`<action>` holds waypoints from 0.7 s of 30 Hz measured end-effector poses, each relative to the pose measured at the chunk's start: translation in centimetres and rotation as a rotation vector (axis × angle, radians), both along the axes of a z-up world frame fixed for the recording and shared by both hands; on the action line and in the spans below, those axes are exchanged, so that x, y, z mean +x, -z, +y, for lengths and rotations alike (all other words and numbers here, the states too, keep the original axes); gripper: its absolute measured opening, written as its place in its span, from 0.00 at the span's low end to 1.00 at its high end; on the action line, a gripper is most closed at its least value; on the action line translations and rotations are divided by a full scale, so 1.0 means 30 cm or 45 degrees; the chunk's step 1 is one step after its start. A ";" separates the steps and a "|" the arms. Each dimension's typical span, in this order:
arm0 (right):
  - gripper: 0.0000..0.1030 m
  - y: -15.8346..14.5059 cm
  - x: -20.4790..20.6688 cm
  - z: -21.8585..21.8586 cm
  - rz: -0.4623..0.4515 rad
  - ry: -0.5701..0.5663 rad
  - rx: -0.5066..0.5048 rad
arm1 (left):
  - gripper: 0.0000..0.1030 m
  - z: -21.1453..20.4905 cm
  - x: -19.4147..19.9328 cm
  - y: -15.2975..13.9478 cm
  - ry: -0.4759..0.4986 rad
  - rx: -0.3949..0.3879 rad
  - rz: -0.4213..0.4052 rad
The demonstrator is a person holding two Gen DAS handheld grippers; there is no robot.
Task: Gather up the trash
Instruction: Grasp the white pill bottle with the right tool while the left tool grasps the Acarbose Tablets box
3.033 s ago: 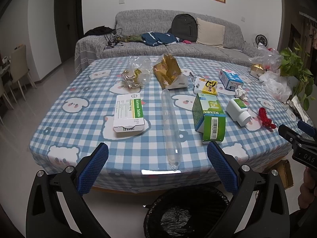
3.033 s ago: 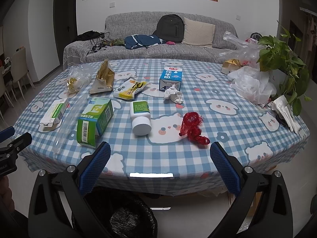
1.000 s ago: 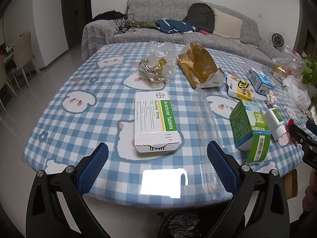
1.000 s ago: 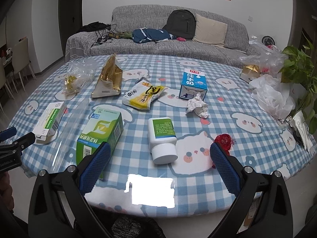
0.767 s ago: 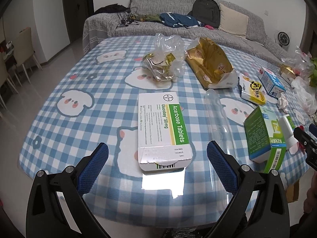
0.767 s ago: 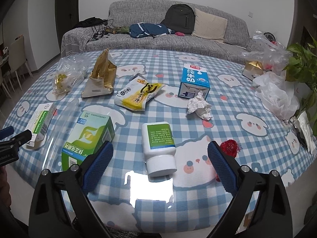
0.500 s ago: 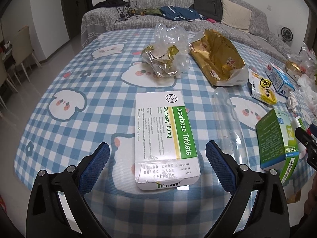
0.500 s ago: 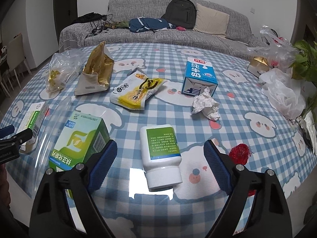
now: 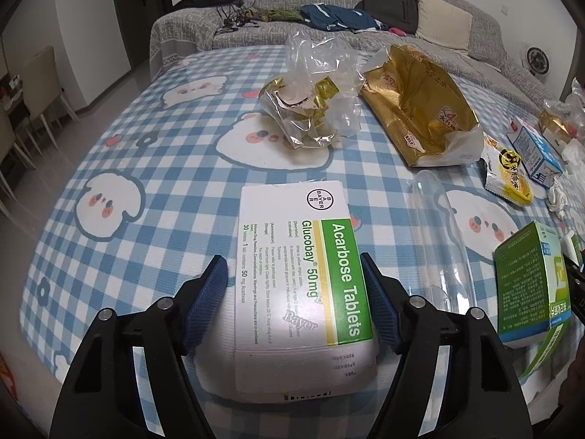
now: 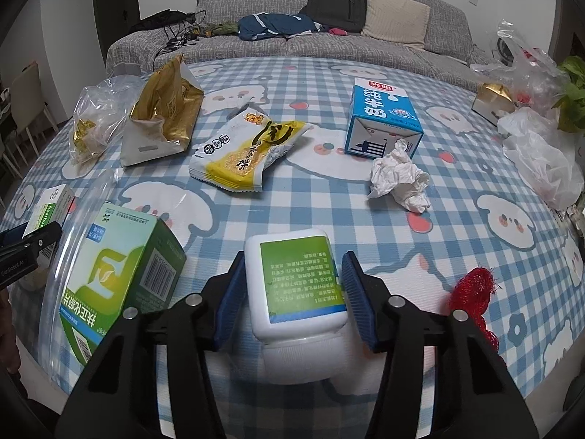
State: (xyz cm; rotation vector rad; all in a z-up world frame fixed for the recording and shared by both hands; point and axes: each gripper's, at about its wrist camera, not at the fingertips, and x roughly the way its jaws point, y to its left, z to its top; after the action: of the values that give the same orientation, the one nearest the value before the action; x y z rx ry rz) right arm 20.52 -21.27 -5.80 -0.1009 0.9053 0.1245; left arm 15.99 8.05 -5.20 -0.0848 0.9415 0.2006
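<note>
A white and green tablet box point(image 9: 303, 267) lies flat on the checked table point(image 9: 146, 153). My left gripper point(image 9: 292, 303) straddles its near end with jaws closing; a sliver of cloth still shows beside the left pad point(image 9: 208, 300). A white pill bottle point(image 10: 296, 285) with a green label lies on its side, cap toward me. My right gripper point(image 10: 292, 303) has it between its closing jaws, the pads right at its sides, and I see no squeeze.
A green carton point(image 10: 113, 278) and a clear plastic tube point(image 9: 442, 256) lie between the two grippers. Farther back are a gold bag point(image 9: 416, 109), a crumpled clear bag point(image 9: 314, 98), a yellow snack packet point(image 10: 248, 153), a milk carton point(image 10: 384, 117), a tissue point(image 10: 398, 179) and red netting point(image 10: 475, 292).
Both grippers came forward and down over the table. The left jaws narrowed around the tablet box, the right jaws around the white bottle. The bin has dropped out of view.
</note>
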 end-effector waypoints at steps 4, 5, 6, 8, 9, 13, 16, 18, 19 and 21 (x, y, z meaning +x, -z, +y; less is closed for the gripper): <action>0.38 0.009 0.014 -0.004 0.012 -0.001 0.015 | 0.60 0.000 0.011 -0.004 -0.005 0.003 0.007; 0.38 0.009 0.016 -0.006 0.011 0.001 0.018 | 0.59 0.000 0.013 -0.005 -0.002 0.001 0.008; 0.38 0.009 0.017 -0.006 0.010 0.002 0.020 | 0.59 -0.001 0.014 -0.006 0.005 -0.002 0.006; 0.38 0.009 0.021 -0.007 0.007 0.003 0.021 | 0.59 -0.006 0.014 -0.005 0.013 -0.003 0.002; 0.38 0.009 0.023 -0.007 0.007 0.004 0.022 | 0.59 -0.009 0.014 -0.005 0.018 -0.004 0.001; 0.38 0.006 0.021 -0.005 0.003 0.005 0.022 | 0.59 -0.009 0.008 -0.007 0.016 -0.013 -0.002; 0.38 -0.002 0.012 -0.004 0.000 0.001 0.021 | 0.59 -0.015 -0.008 -0.018 0.022 -0.007 -0.009; 0.38 -0.009 0.002 -0.005 -0.005 0.001 0.019 | 0.59 -0.020 -0.020 -0.029 0.028 -0.007 -0.017; 0.38 -0.013 -0.003 -0.005 -0.008 0.001 0.017 | 0.59 -0.023 -0.026 -0.035 0.032 -0.005 -0.020; 0.38 -0.023 -0.015 -0.006 -0.016 0.002 0.014 | 0.59 -0.032 -0.038 -0.044 0.036 -0.002 -0.025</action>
State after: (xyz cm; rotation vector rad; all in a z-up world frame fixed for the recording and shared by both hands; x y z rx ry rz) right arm 20.07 -21.45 -5.12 -0.0906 0.8920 0.1273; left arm 14.85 7.10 -3.88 -0.0748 0.9227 0.1723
